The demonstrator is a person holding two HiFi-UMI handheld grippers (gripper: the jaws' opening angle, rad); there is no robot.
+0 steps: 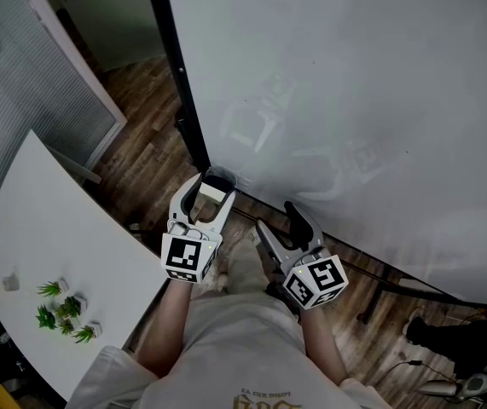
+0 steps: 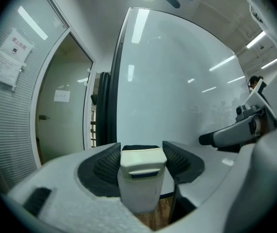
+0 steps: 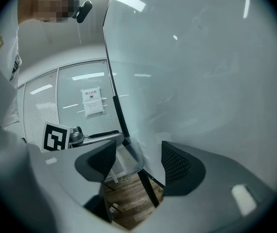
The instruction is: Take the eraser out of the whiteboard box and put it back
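The left tool [image 2: 143, 150] has its ribbed pads closed on a cream eraser [image 2: 142, 181], which stands upright between them, dark felt edge farthest from the camera. The eraser's lower end is hidden behind the tool's body. In the head view it sits just beside the clear whiteboard box [image 1: 219, 175] at the whiteboard's [image 1: 354, 83] lower left corner. Whether the eraser touches the box's rim cannot be told, since the tool covers part of the box.

The right tool [image 3: 138, 155] has its jaws apart and grips nothing. The box and the wooden floor [image 3: 128, 203] show through the gap.

Each tool's cube [image 1: 190, 258] bears black-and-white square markers. The whiteboard carries only faint wiped traces that cannot be read. A paper notice [image 2: 13, 57] with a red heading hangs on the blinds, its print too small to read. Print on the person's shirt [image 1: 264, 394] is upside down and cut off at the frame edge. Small green plants [image 1: 62, 313] stand on the white worktop [image 1: 55, 228].
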